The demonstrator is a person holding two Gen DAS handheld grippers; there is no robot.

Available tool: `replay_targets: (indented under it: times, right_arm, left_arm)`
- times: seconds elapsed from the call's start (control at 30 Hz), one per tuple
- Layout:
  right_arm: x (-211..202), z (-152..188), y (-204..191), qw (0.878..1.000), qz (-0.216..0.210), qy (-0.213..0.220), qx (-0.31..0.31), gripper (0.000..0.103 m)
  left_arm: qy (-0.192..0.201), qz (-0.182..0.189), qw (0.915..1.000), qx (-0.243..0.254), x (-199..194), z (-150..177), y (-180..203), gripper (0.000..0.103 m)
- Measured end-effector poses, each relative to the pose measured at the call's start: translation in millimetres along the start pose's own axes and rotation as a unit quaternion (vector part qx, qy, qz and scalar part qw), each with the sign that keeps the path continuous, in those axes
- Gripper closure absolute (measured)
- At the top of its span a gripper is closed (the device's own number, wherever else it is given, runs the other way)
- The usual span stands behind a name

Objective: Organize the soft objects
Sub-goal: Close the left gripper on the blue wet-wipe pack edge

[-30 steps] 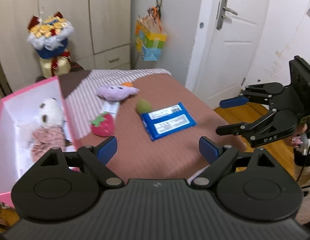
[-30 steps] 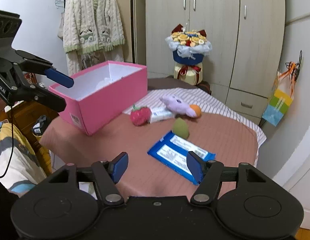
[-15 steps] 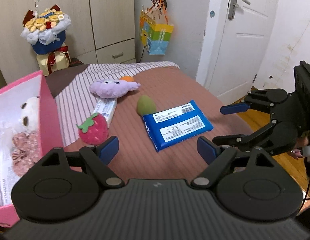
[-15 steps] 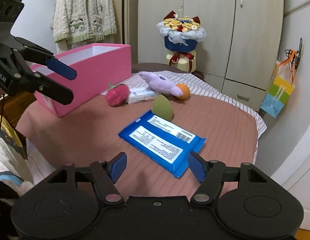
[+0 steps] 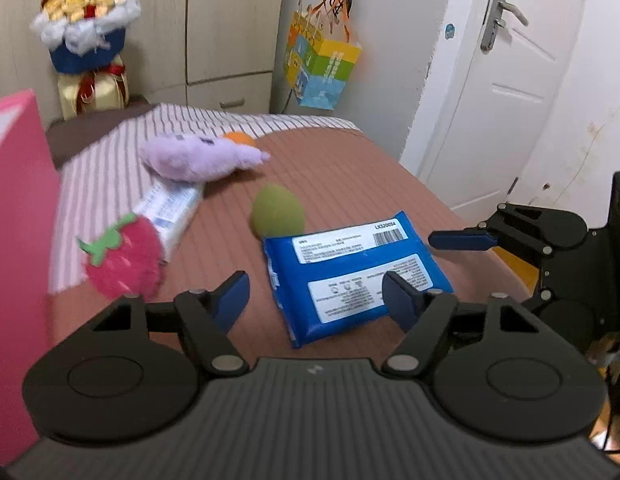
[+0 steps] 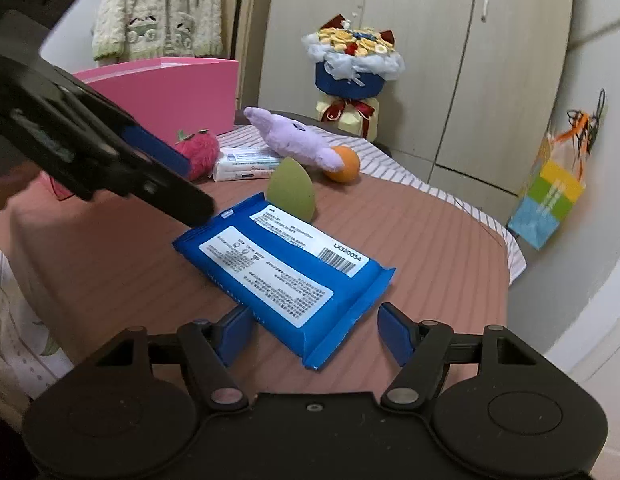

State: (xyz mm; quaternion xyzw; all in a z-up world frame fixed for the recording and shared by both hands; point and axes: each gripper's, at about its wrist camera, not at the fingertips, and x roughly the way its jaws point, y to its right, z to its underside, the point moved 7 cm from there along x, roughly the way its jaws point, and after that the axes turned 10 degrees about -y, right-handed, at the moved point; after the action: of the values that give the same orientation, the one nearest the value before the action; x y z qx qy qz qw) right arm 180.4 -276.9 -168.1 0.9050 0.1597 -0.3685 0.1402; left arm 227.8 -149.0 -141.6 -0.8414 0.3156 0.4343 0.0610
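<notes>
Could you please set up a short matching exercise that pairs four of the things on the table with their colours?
Things:
1. strawberry plush
2. wipes pack
3. egg-shaped sponge
4. box

Colours:
A. green
B. pink
C. red
D. blue

Pairs: 1-C, 2-D, 3-A, 4-B

Black tongs (image 5: 316, 300); blue pads (image 5: 231, 300); silver rivets
</notes>
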Motion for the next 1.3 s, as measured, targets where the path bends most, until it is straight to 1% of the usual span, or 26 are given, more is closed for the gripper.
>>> replay_targets:
  times: [0.07,0.1,0.17,0.23,0.27,0.33,0.4,0.43,0.47,0.5,0.57,0.63,0.7,0.73,0.77,0.83,0.9,0.97,1.0,1.03,1.07,1.2,1.3]
  right_arm:
    - [1.3,-0.7,2.4,1.000,0.012,0.003,-0.001,0.016]
    - [2.0,-0.4,3.0,1.000,0.016,0.005,-0.001,0.016]
    - [2.3,0.5,4.1,1.000,0.013,0.011,0.002,0.016]
    - [3.2,0.5,5.4,1.000,0.007,0.013,0.010,0.015]
    - [4.1,0.0,6.2,1.000,0.003,0.013,0.014,0.015]
    - [7.4,-1.0,7.7,1.000,-0.008,0.009,0.029,0.014]
    - [10.9,-1.0,10.3,0.998,-0.023,0.005,0.051,0.014]
    - [12.8,-0.6,11.5,0.997,-0.032,0.003,0.066,0.013]
    - [14.8,-0.4,12.9,0.996,-0.039,0.001,0.081,0.011]
    - [16.9,-0.7,13.5,0.995,-0.039,0.000,0.093,0.011]
    - [20.3,-1.5,8.8,0.995,-0.023,-0.003,0.100,0.008]
    - [20.5,-4.0,3.4,0.995,-0.014,-0.005,0.099,0.008]
    - [20.6,-5.8,1.1,0.995,-0.019,-0.006,0.097,0.009]
    - [20.9,-6.2,0.3,0.995,-0.023,-0.004,0.097,0.011]
    - [21.1,-6.6,-1.5,0.995,-0.026,0.000,0.097,0.016]
    - [17.6,-7.3,-7.1,0.995,-0.036,0.008,0.093,0.023]
    - [15.9,-7.8,-12.0,0.996,-0.029,0.011,0.089,0.024]
    - [15.3,-7.0,-11.4,0.994,-0.031,0.014,0.103,0.026]
    - [14.5,-6.7,-12.9,0.994,-0.028,0.016,0.105,0.027]
    - [13.1,-6.4,-16.2,0.994,-0.023,0.019,0.102,0.028]
    - [12.0,-6.1,-18.6,0.994,-0.021,0.022,0.102,0.028]
    - [9.8,-3.8,-25.3,0.994,-0.015,0.033,0.105,0.028]
    - [8.0,-4.8,-25.2,0.993,-0.023,0.034,0.113,0.028]
  left_arm:
    - [-0.005,0.004,0.9999,-0.013,9.2,-1.4,-1.5,0.039]
    - [-0.005,0.003,0.9998,-0.017,12.0,-1.6,-2.4,0.041]
    - [-0.013,-0.001,0.9997,-0.021,18.0,-2.1,-4.0,0.050]
    - [-0.027,-0.011,0.9993,-0.023,24.5,-1.0,-7.1,0.054]
    - [-0.033,-0.019,0.9991,-0.021,27.6,-0.2,-8.5,0.055]
    - [-0.038,-0.016,0.9988,-0.028,30.5,0.9,-11.0,0.056]
    - [-0.041,-0.011,0.9983,-0.039,30.2,0.6,-13.2,0.059]
    - [-0.041,-0.007,0.9983,-0.041,30.4,0.4,-13.5,0.064]
    - [-0.041,-0.003,0.9982,-0.044,31.1,0.6,-13.4,0.066]
    - [-0.040,-0.003,0.9982,-0.045,31.6,0.7,-13.4,0.066]
    - [-0.036,-0.010,0.9985,-0.041,32.0,1.8,-11.6,0.066]
    - [-0.034,-0.013,0.9984,-0.043,30.3,2.8,-10.0,0.068]
    - [-0.032,-0.011,0.9983,-0.048,30.3,3.1,-9.9,0.069]
    - [-0.029,-0.010,0.9983,-0.050,30.4,3.3,-9.8,0.071]
    - [-0.026,-0.005,0.9982,-0.053,30.5,3.5,-9.7,0.074]
    - [-0.019,0.007,0.9977,-0.065,29.5,5.5,-8.5,0.074]
    - [-0.013,0.005,0.9981,-0.060,27.3,7.5,-3.7,0.074]
    - [-0.005,0.004,0.9983,-0.057,25.0,8.4,2.3,0.074]
    - [-0.005,0.003,0.9982,-0.060,24.4,8.6,4.2,0.072]
    - [-0.005,0.009,0.9976,-0.069,24.2,9.0,4.9,0.067]
    - [-0.005,0.012,0.9969,-0.078,23.9,9.3,5.2,0.064]
    - [-0.014,-0.005,0.9980,-0.062,22.1,11.3,12.4,0.061]
    - [-0.018,-0.012,0.9983,-0.055,16.3,14.5,16.7,0.060]
